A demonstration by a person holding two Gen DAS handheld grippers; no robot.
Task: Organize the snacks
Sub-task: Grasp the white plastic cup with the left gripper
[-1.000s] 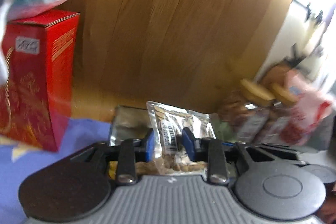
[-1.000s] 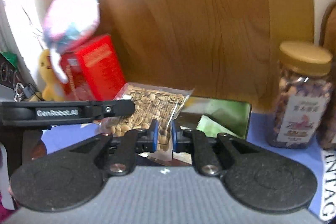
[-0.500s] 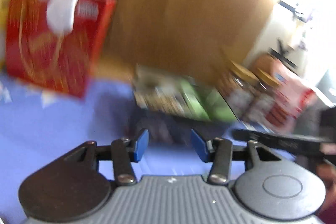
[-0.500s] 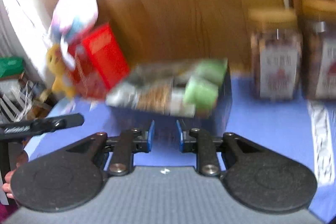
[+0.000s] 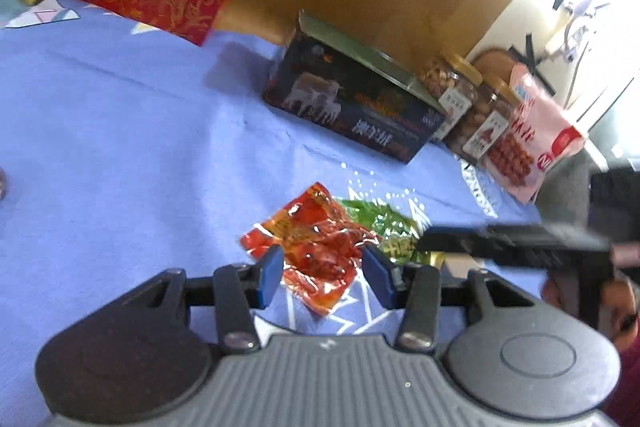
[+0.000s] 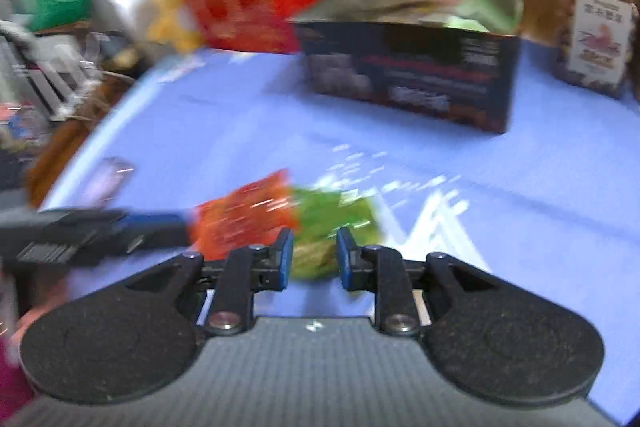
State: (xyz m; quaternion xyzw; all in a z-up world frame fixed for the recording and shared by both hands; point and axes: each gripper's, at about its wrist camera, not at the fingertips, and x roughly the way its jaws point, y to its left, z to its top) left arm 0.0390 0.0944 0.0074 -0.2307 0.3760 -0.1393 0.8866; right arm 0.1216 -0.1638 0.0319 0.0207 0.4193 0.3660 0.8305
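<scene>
Change: a second ago both tongs held a peanut packet over the dark box [image 5: 352, 99]; now we see them empty, jaws having opened.
Meaning: we judge that packet delivered, next pickup starting.
Left tongs [image 5: 322, 277]: apart, red packet [image 5: 316, 247] on the bench [image 5: 120, 147] between them, unpressed.
Right tongs [image 6: 314, 259]: narrowly apart, framing the green packet [image 6: 332, 223], touching red's side.

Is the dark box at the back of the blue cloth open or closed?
Open. The dark box has no lid across its top; the right wrist view shows its shiny inner wall and something green inside, though blurred.
</scene>
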